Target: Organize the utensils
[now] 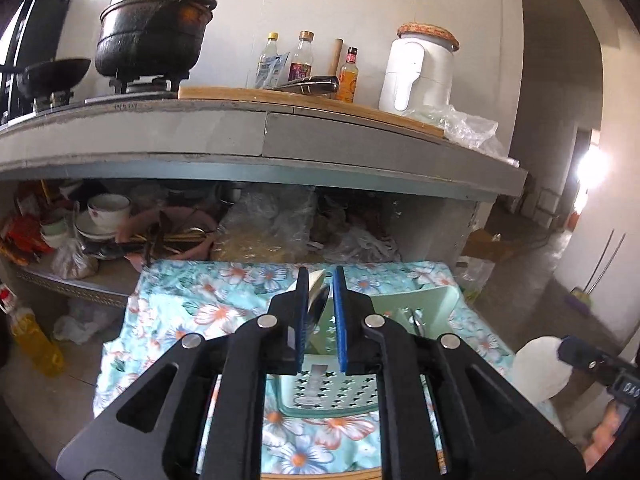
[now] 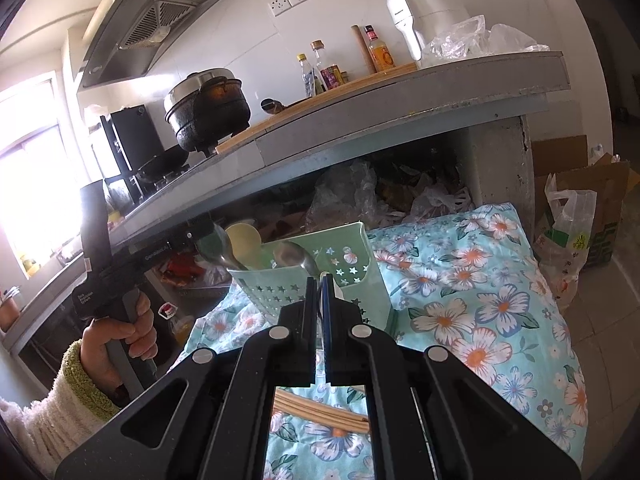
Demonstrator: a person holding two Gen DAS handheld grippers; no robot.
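A pale green utensil holder [image 1: 332, 392] with star holes stands on a floral cloth [image 1: 192, 312]. My left gripper [image 1: 321, 288] is shut on a metal spoon [image 1: 318, 306] and holds it over the holder. In the right wrist view the holder [image 2: 320, 280] has several spoons in it, one metal spoon [image 2: 294, 258] and a cream one [image 2: 244, 240]. My right gripper [image 2: 319, 288] is shut on the thin handle of a utensil just in front of the holder. The left gripper [image 2: 212, 236] reaches over the holder from the left. Wooden chopsticks [image 2: 320, 412] lie on the cloth below my right gripper.
A grey counter [image 1: 256, 136] hangs over the far side, with a black pot [image 1: 152, 36], bottles [image 1: 304, 60] and a white appliance [image 1: 420, 72]. The shelf under it holds bowls [image 1: 108, 208] and plastic bags. A cardboard box [image 2: 580, 208] and bag stand at right.
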